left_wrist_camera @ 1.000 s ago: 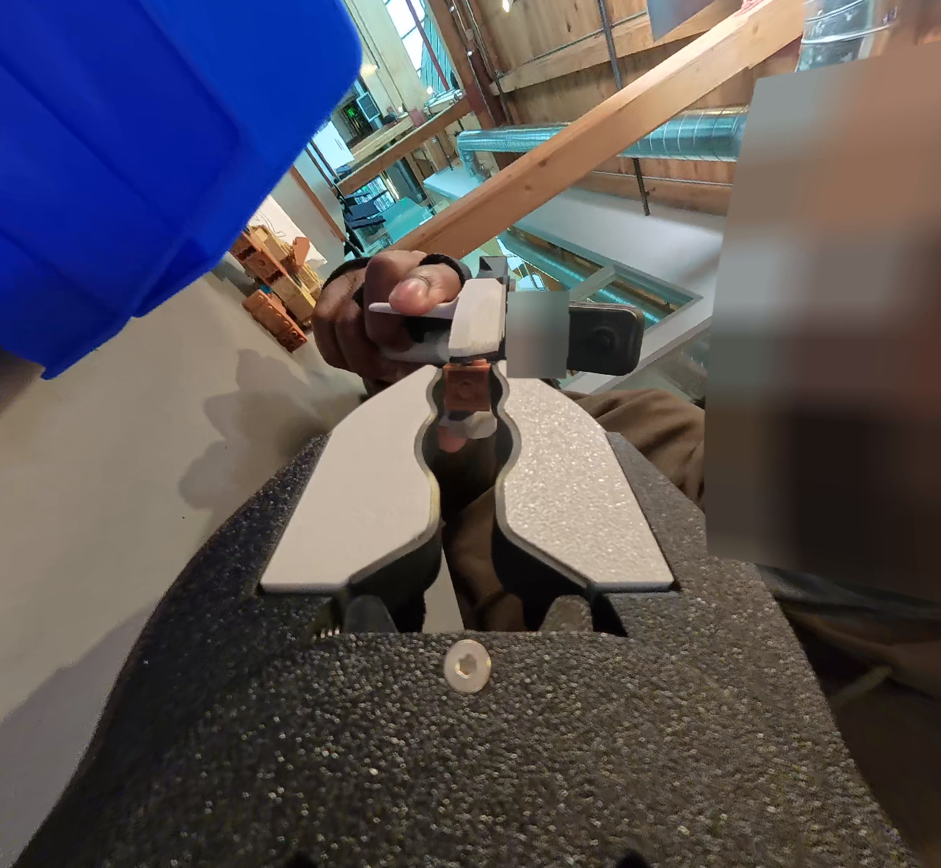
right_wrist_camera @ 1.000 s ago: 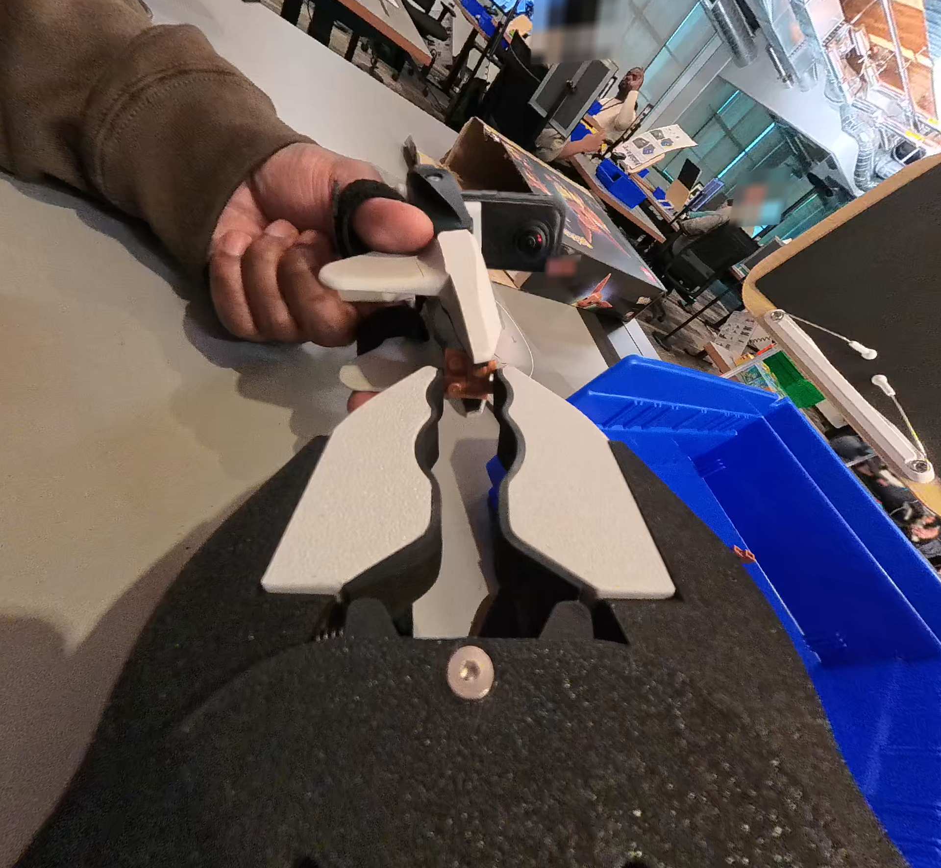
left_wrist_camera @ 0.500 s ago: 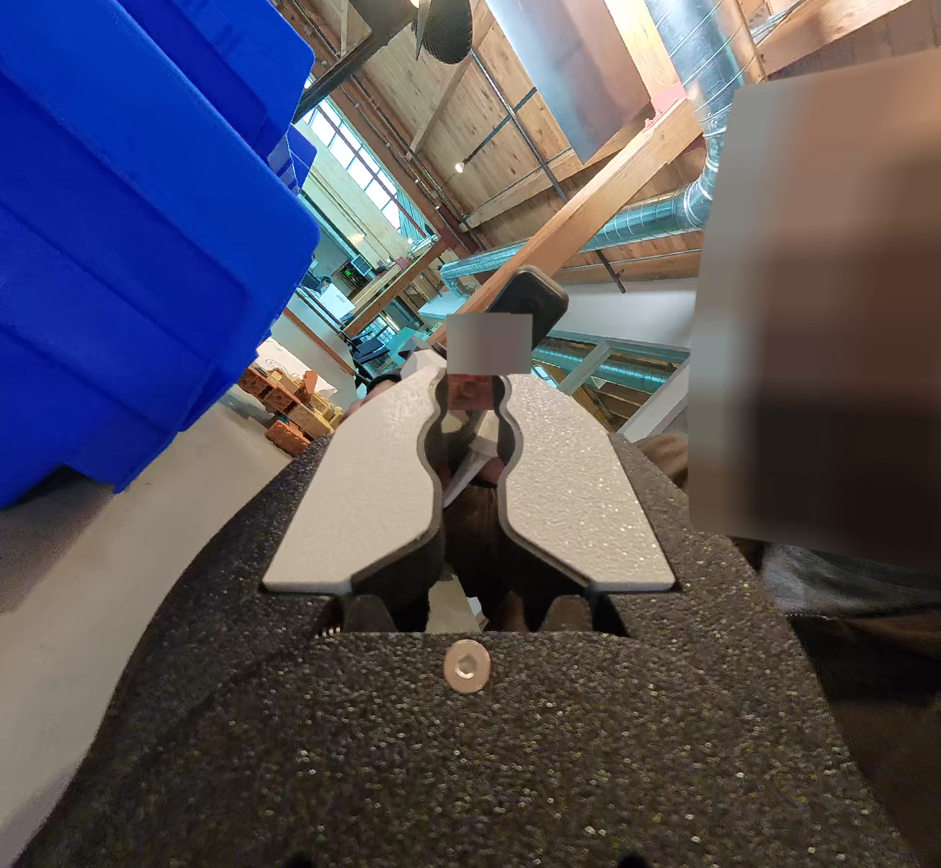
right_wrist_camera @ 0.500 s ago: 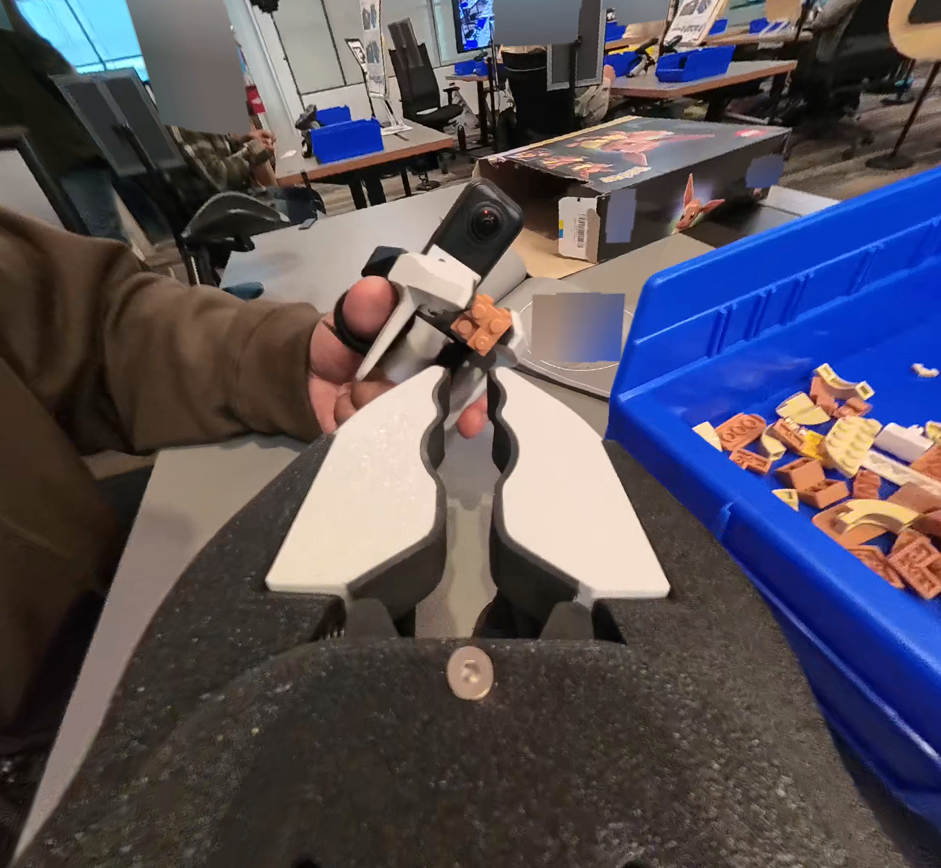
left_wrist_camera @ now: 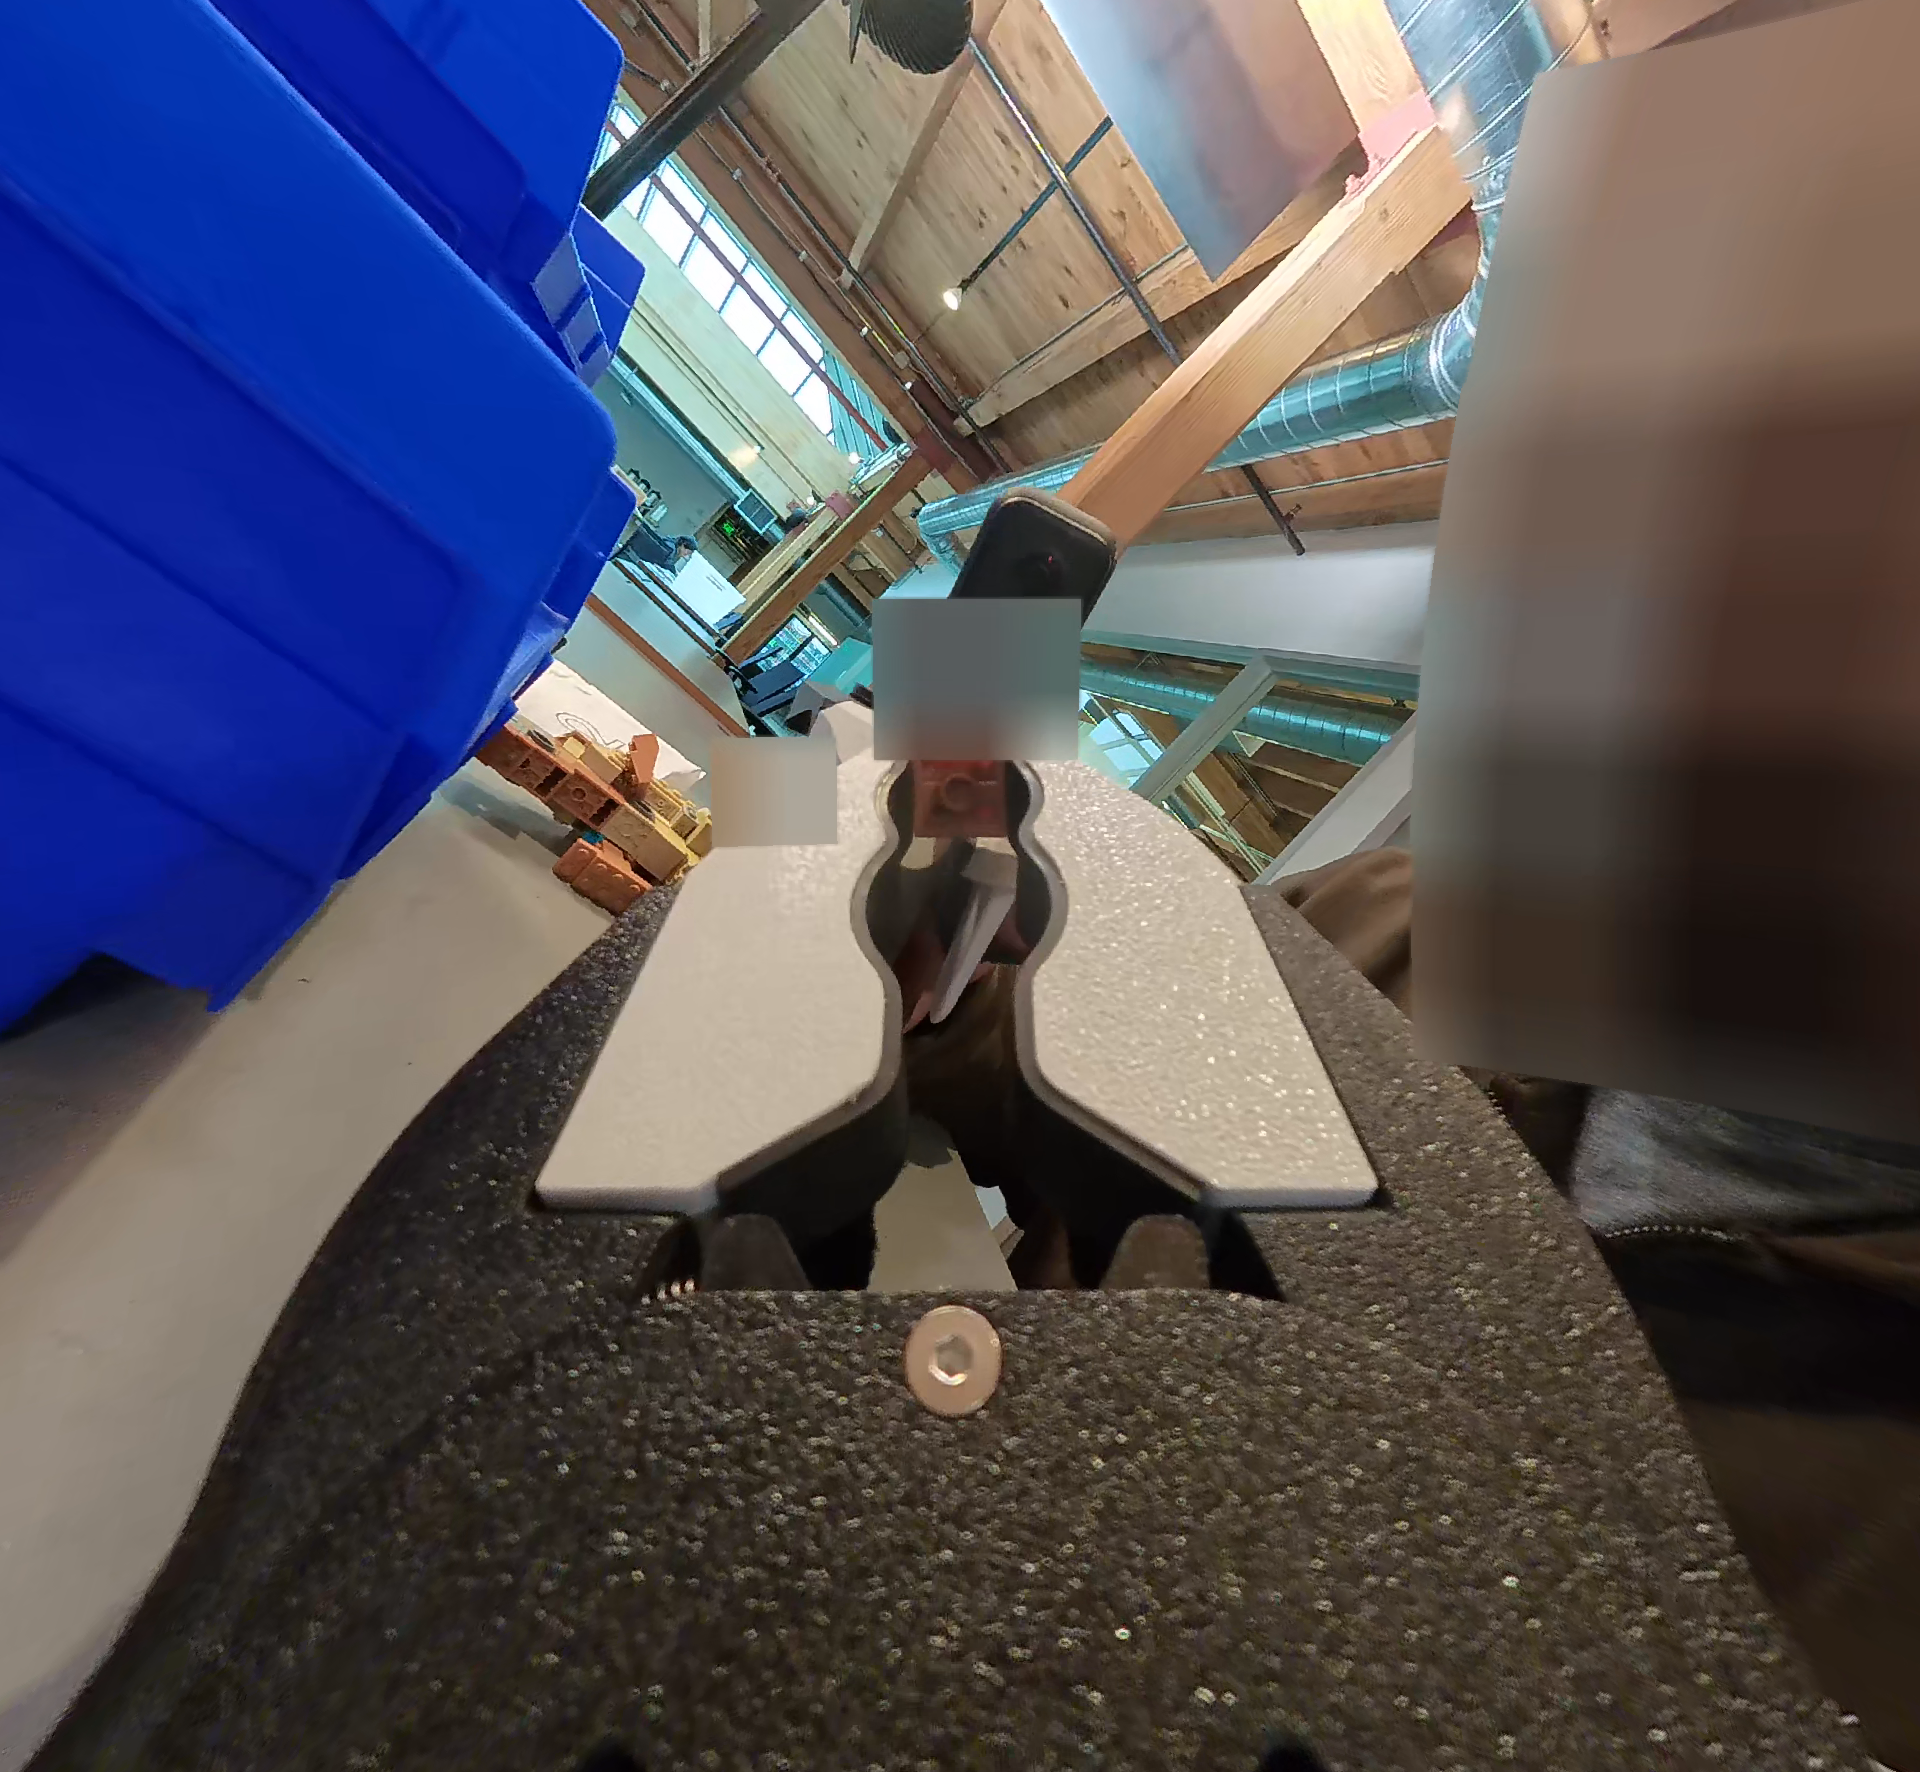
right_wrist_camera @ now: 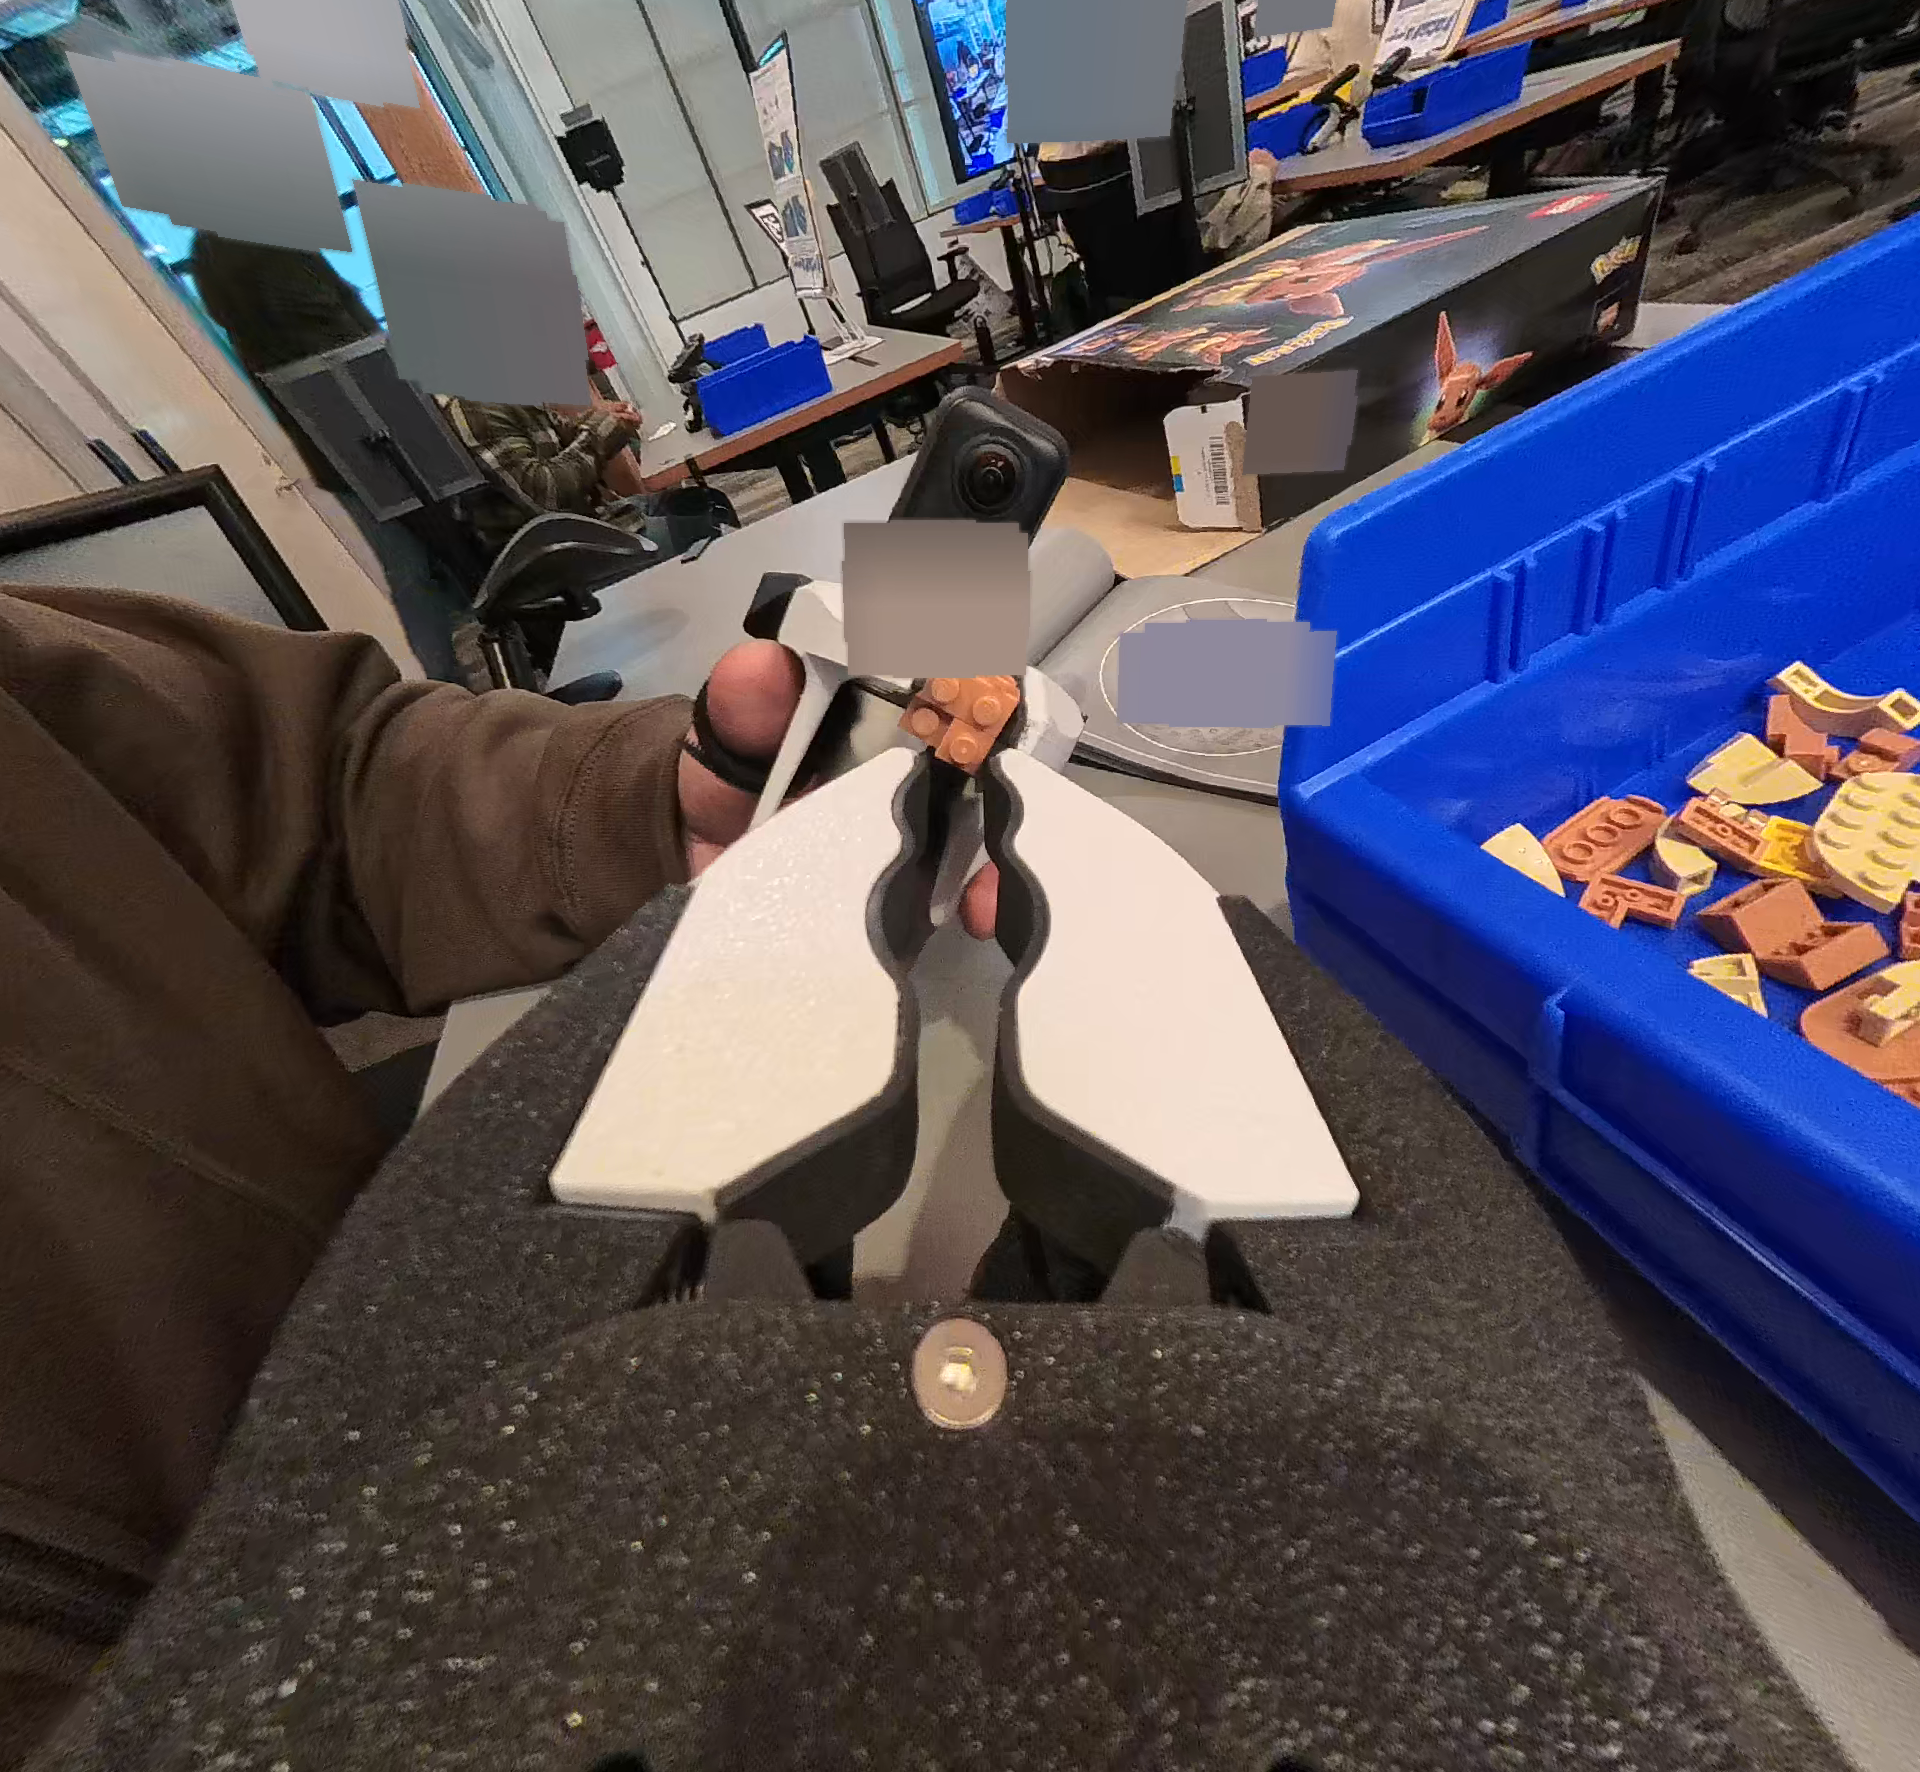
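Left gripper (left_wrist_camera: pixel 961 787): pinching a small orange-brown brick (left_wrist_camera: pixel 961 803) at the tips, both pads against its sides. The brick is in the air over the table, not resting on it.

Right gripper (right_wrist_camera: pixel 954 772): faces the left one head-on. Fingers are drawn close, with a narrow slit between them. The brick's lower corner sits at the mouth of the slit. Cannot tell whether the pads press on it.

Bin (right_wrist_camera: pixel 1558 683): blue, along the table's right edge, loose pieces inside. Box (right_wrist_camera: pixel 1403 299): at the far edge.

Handling, as a judgement: the brick is light, stiff hard plastic with slick flat sides. It looks like two studded plates stacked, so a twist could pop them apart. Best held across opposite flat sides, clear of the studs.
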Demonstrator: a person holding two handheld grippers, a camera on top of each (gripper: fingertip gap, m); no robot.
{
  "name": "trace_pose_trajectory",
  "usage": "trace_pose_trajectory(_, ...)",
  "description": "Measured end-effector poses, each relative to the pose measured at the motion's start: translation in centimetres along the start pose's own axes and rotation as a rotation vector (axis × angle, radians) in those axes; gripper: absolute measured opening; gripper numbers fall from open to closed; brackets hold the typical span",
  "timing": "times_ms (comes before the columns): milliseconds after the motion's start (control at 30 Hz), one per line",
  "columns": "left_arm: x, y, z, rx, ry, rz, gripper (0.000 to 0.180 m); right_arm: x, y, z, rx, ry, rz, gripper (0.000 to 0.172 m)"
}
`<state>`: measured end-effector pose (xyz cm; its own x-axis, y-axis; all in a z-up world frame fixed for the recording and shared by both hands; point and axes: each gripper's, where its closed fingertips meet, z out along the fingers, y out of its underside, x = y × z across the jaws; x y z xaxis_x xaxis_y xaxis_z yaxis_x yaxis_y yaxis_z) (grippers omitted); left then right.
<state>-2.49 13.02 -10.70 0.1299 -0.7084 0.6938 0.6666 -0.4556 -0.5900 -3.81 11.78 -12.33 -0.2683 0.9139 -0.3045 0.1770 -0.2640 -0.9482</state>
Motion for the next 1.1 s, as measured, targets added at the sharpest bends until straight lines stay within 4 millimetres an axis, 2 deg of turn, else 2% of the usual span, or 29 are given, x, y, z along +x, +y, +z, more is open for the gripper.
trace_pose_trajectory(700,0.0,0.1,0.0,-0.015,-0.04,0.101,0.017,0.0,-0.2,0.0,0.045,-0.061,0.164,0.008)
trace_pose_trajectory(967,0.8,0.9,-0.3,-0.121,0.024,0.052,0.017,-1.0,0.1,-0.3,0.059,-0.176,0.166,0.007)
trace_pose_trajectory(1100,1.0,1.0,-0.3,-0.148,0.028,0.081,0.016,-1.2,0.0,-0.4,0.069,-0.213,0.193,0.007)
